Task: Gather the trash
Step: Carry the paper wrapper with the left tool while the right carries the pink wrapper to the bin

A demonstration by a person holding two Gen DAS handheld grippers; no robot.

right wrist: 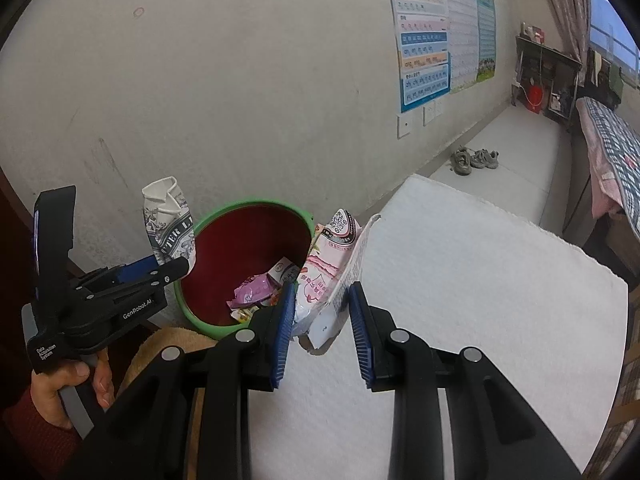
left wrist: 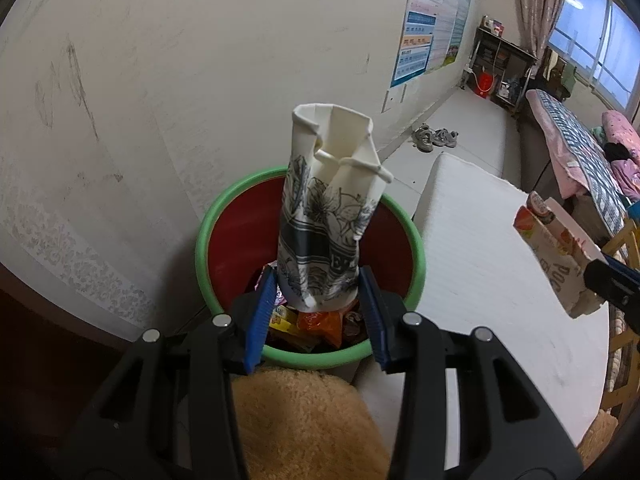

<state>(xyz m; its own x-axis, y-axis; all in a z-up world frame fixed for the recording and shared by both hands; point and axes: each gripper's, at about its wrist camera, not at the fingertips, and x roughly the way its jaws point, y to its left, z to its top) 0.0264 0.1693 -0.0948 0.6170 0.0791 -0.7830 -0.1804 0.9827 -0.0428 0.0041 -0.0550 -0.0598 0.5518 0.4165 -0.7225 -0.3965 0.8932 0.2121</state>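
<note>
Your left tongs (left wrist: 316, 304) pinch the crushed paper cup (left wrist: 330, 216) over the bin (left wrist: 208, 236), right tongs (right wrist: 320, 320) loosely clasp a wrapper (right wrist: 332, 272) beside its rim; release off-centre and either could land on the white desk (right wrist: 480, 300).

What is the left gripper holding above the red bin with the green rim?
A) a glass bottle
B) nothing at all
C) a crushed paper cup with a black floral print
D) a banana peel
C: the left gripper is closed around the base of a crumpled paper cup with black floral print, directly over the bin that already holds wrappers.
</note>
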